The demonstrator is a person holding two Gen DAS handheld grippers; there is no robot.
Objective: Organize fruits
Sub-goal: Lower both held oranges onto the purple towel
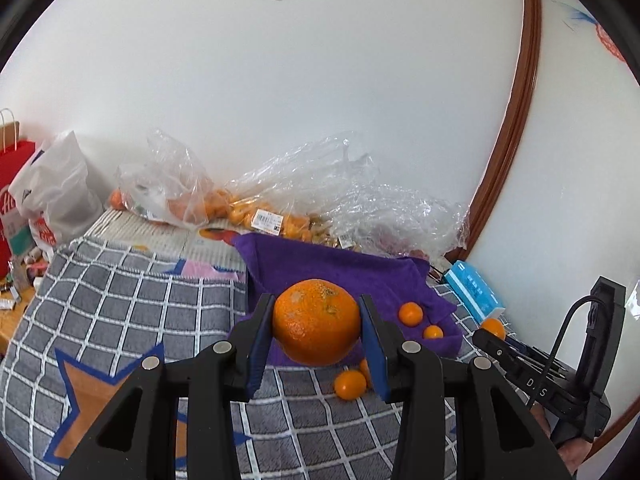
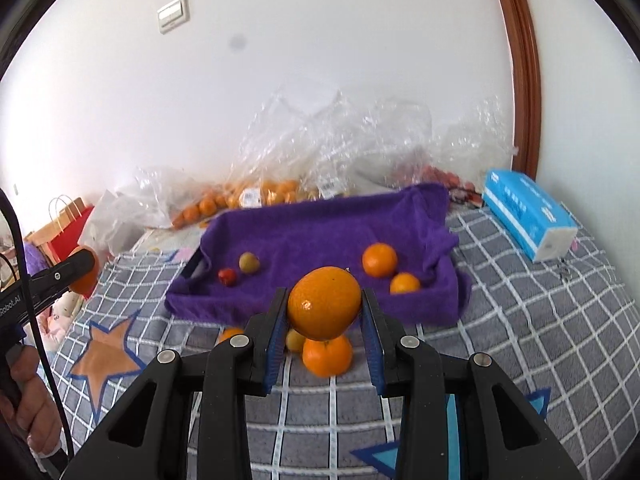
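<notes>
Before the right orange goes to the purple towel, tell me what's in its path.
Nothing visible blocks it. The orange in the right gripper hangs clear above loose fruit on the checked blanket; the purple towel lies just beyond, with bare space mid-towel.

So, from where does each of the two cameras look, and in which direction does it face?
Left wrist: sits on the left tool, facing forward and slightly down over its large orange toward the purple towel and wall; the right tool shows at the right edge.
Right wrist: sits on the right tool, facing the same towel over its own orange; the left tool and a hand show at left.
Shared: towel, checked blanket, blue tissue pack, plastic bags.
</notes>
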